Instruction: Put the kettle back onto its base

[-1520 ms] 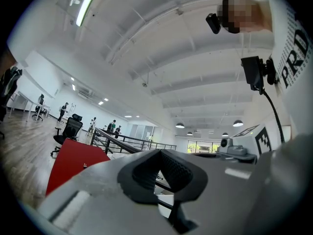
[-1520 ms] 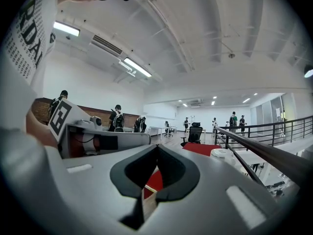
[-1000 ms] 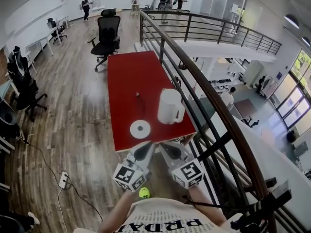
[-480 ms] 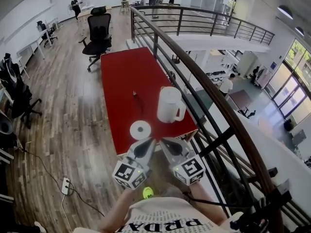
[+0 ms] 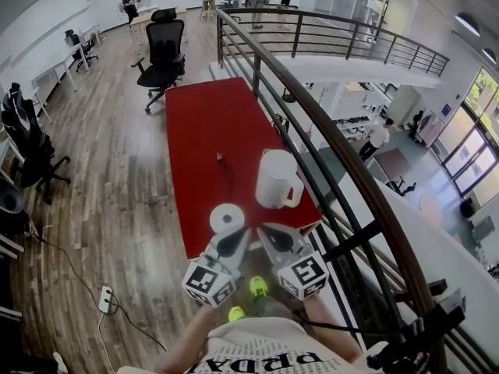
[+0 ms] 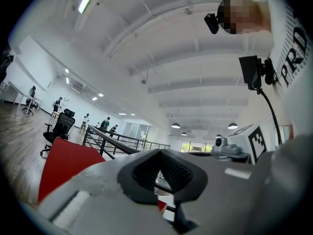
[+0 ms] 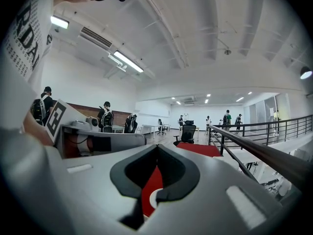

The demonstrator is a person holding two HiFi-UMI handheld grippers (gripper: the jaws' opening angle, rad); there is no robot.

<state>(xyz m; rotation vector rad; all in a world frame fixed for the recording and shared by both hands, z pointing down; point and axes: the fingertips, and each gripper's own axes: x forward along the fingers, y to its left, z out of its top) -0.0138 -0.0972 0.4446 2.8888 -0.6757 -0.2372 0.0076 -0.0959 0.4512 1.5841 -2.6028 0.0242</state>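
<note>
Left tongs [image 5: 236,237], right tongs [image 5: 266,231] both pressed together, empty — kettle [image 5: 274,179] near railing [image 5: 343,158], apart from base [image 5: 227,217]

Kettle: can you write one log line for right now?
kettle on red table, off base | left tool shut, empty | right tool shut, empty

Left tongs [image 5: 237,235]: grey shell, black ribbed pads [image 6: 177,169].
Right tongs [image 5: 266,230]: matching grey shell, black pads.
Marker cubes [image 5: 209,281]: white, black square codes, at rear of each tongs.
Shirt [image 5: 265,354]: white, black lettering.
Shoes [image 5: 258,286]: neon yellow-green.
Cable [image 6: 270,112]: black, behind the tongs, on the shirt.
</note>
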